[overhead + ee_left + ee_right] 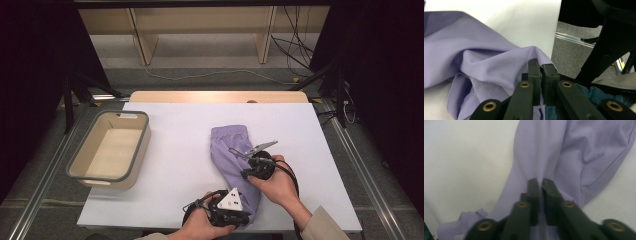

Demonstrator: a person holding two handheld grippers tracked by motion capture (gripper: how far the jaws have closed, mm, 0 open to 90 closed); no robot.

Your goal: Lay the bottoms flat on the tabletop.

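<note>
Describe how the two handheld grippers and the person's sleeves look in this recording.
Both grippers are black. The left gripper has flat jaw links with brass-coloured rivets and blocky pads, and a grey three-cornered plate with dark marks on top. The right gripper looks alike; a black cable loops from it. The sleeve is beige.

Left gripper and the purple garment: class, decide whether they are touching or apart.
Touching. The left gripper view shows the left gripper with its jaws shut on a fold of the purple garment.

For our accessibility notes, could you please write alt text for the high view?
Two handheld grippers, left gripper and right gripper, pinch a folded lilac garment on a white table. A beige bin sits at left.
</note>
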